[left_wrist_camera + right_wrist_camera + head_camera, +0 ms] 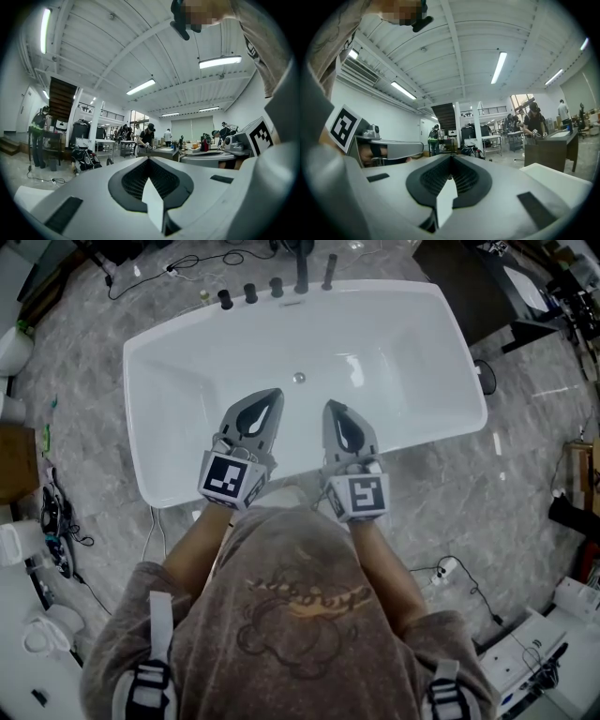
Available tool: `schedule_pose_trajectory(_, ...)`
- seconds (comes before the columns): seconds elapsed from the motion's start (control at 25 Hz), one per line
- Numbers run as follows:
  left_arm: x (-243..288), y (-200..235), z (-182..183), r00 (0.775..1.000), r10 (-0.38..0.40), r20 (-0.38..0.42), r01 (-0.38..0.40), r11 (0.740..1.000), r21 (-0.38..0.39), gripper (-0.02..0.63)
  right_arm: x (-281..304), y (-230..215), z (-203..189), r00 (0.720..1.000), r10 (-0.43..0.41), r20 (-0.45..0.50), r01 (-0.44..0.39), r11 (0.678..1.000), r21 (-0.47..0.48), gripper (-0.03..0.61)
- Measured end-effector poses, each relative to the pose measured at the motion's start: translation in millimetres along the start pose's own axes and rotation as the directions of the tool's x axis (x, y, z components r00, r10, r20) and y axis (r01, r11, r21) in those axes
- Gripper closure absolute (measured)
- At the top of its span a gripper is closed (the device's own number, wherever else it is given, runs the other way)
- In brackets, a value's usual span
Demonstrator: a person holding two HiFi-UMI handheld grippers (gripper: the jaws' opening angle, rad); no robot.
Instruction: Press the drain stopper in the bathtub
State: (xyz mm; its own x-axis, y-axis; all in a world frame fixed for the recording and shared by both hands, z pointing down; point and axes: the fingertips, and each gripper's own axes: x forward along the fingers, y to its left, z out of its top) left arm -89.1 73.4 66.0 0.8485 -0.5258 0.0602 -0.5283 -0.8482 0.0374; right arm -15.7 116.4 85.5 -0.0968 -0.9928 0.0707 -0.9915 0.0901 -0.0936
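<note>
A white bathtub [159, 409] lies below me in the head view, its small round metal drain stopper [298, 378] on the tub floor near the far end. My left gripper [273, 393] and right gripper [330, 406] hang side by side above the tub's near rim, tips pointing toward the stopper and short of it. Both are shut with nothing in them. In the left gripper view the left gripper [149, 161] points out across a workshop, jaws together. The right gripper [451, 160] looks the same in its own view. Neither gripper view shows the tub.
Dark tap handles [251, 293] and a spout [301, 277] stand on the tub's far rim. Cables [169, 266] trail over the marble floor [525, 456]. White gear [525, 652] sits at the lower right. People at worktables [146, 136] appear in both gripper views.
</note>
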Motion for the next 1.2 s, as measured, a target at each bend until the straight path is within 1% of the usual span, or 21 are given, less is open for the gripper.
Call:
schedule_pose_trajectory(0.12,15,13,-1,1.000,-0.002,-0.003,0.002,1.000,0.005,0.614,16,-12,-6,1.000,-0.017,-0.025,0.017,1.000,0.000,0.578)
schedule_pose_trajectory(0.32,38,23,-6,1.000,-0.008,-0.015,0.008,1.000,0.003,0.614,41,-26,-3,1.000,-0.012,0.001,0.012,1.000,0.001,0.578)
schedule_pose_trajectory(0.44,54,26,-8,1.000,-0.009,-0.007,0.009,1.000,-0.001,0.614,52,-34,-7,1.000,-0.008,-0.012,0.008,1.000,-0.003,0.578)
schedule_pose_trajectory(0.56,67,31,-12,1.000,-0.003,0.001,0.003,1.000,-0.003,0.614,64,-41,-7,1.000,0.012,0.000,-0.012,1.000,0.006,0.578)
schedule_pose_trajectory(0.8,100,41,-26,1.000,0.003,0.002,-0.003,1.000,0.006,0.614,94,-62,-16,0.998,0.065,0.023,-0.065,0.998,-0.012,0.578)
schedule_pose_trajectory(1.04,128,61,-43,1.000,0.028,-0.002,-0.028,1.000,-0.001,0.614,125,-82,-30,0.996,0.091,0.020,-0.091,0.996,0.006,0.578)
schedule_pose_trajectory(1.2,147,69,-55,1.000,0.021,0.016,-0.021,1.000,-0.003,0.614,146,-93,-40,0.994,0.108,0.028,-0.108,0.994,-0.004,0.578)
